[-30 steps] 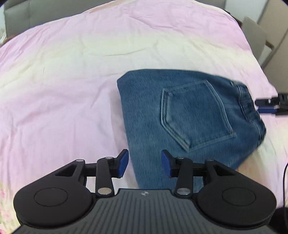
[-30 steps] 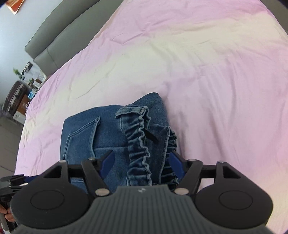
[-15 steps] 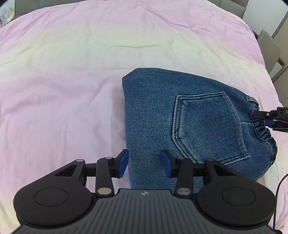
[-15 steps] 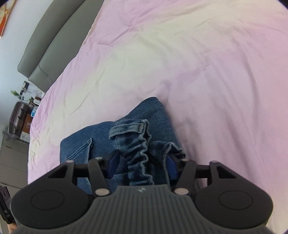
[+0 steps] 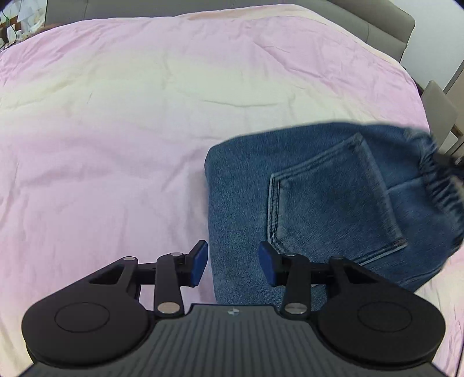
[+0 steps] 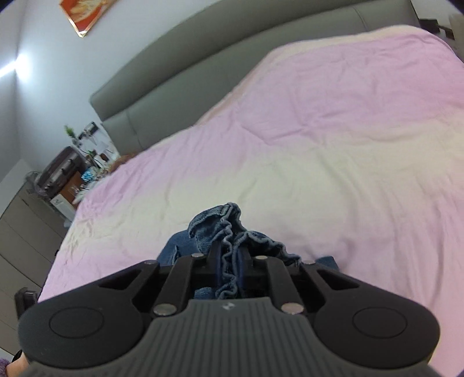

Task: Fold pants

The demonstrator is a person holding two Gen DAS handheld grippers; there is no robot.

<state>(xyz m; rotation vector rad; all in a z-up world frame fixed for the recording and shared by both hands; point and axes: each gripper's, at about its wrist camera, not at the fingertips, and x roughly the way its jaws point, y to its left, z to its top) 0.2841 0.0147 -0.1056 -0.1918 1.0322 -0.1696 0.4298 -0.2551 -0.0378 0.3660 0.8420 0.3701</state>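
We pinch the stretchy waistband (image 6: 229, 252) of the blue pants (image 5: 319, 203) in our right tongs (image 6: 230, 268). Those tongs are closing tight on it. Our left tongs (image 5: 232, 262) are spread apart, low in the picture, over the near edge of the pants, holding nothing. The pants lie folded on the pink bed (image 5: 116, 116), at the right of the picture. We think the next move is to carry the waistband across. We see no boxes or baskets.

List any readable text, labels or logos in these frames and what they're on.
No readable words or numbers.
Left gripper body: small round emblem, no letters.
Right gripper body: same kind of emblem, blurred.
Wall picture: too blurred to read.
Nightstand clutter: too small.
Jeans: no visible tag.
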